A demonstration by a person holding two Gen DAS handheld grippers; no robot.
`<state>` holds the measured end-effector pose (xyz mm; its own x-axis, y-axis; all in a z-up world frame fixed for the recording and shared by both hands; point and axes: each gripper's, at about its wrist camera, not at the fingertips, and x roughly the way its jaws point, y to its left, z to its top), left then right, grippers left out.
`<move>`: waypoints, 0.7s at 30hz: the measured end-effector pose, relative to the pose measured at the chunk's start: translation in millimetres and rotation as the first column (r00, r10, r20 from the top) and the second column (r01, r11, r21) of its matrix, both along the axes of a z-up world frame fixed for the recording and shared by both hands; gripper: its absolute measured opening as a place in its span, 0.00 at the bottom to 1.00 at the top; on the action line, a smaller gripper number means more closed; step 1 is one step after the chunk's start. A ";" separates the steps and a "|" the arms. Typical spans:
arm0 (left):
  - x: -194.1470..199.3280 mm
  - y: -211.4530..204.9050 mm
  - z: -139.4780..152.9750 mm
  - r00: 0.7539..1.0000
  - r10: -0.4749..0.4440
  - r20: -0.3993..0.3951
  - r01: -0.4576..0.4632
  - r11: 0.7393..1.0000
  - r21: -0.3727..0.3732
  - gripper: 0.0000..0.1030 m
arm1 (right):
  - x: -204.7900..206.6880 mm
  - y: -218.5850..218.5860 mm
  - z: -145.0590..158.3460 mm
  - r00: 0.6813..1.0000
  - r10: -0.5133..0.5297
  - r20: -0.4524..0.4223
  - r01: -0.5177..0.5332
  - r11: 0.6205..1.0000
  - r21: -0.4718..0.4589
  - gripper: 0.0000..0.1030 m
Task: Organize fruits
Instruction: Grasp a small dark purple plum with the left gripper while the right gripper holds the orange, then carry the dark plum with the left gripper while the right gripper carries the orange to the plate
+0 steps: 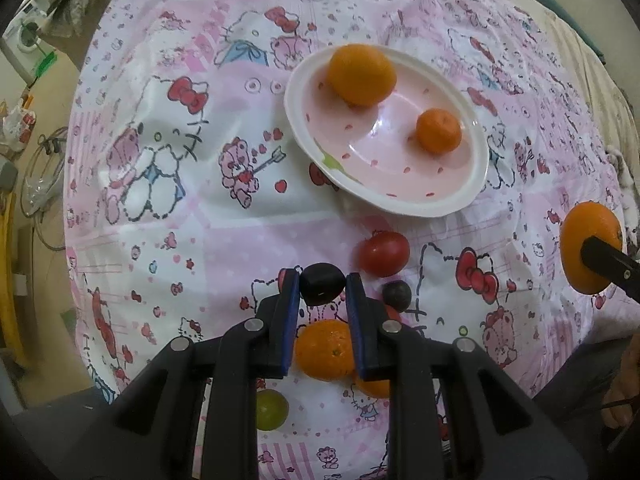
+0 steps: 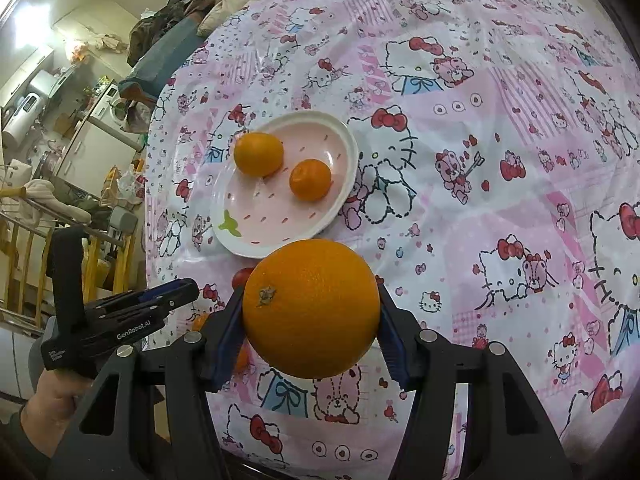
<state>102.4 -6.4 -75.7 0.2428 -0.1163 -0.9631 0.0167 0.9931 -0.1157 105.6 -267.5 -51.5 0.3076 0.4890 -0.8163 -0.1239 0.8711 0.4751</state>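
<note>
My left gripper (image 1: 322,284) is shut on a dark grape (image 1: 321,289), held above the pink cartoon tablecloth. Below it lie an orange (image 1: 325,349), a green grape (image 1: 271,409), a red tomato (image 1: 383,253) and another dark grape (image 1: 397,296). My right gripper (image 2: 311,312) is shut on a large orange (image 2: 311,308), which also shows at the right in the left wrist view (image 1: 588,248). The pink plate (image 1: 400,188) holds a big orange (image 1: 361,74) and a small mandarin (image 1: 438,131); the plate also shows in the right wrist view (image 2: 260,224).
The round table's cloth (image 1: 160,208) drops off at the left, where the floor has clutter (image 1: 36,168). In the right wrist view, the left gripper's body (image 2: 120,320) is at the lower left, with furniture and appliances (image 2: 92,132) behind.
</note>
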 end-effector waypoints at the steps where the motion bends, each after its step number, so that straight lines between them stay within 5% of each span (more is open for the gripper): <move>1: 0.5 -0.2 1.4 1.000 0.001 0.006 -0.001 1.000 -0.001 0.19 | -0.4 1.0 1.4 1.000 0.001 0.004 -0.001 1.000 0.000 0.60; 21: 19.8 -6.5 71.0 0.970 0.000 0.244 0.002 1.000 -0.008 0.19 | 10.6 -12.3 44.0 0.987 -0.042 0.153 0.036 0.999 0.041 0.60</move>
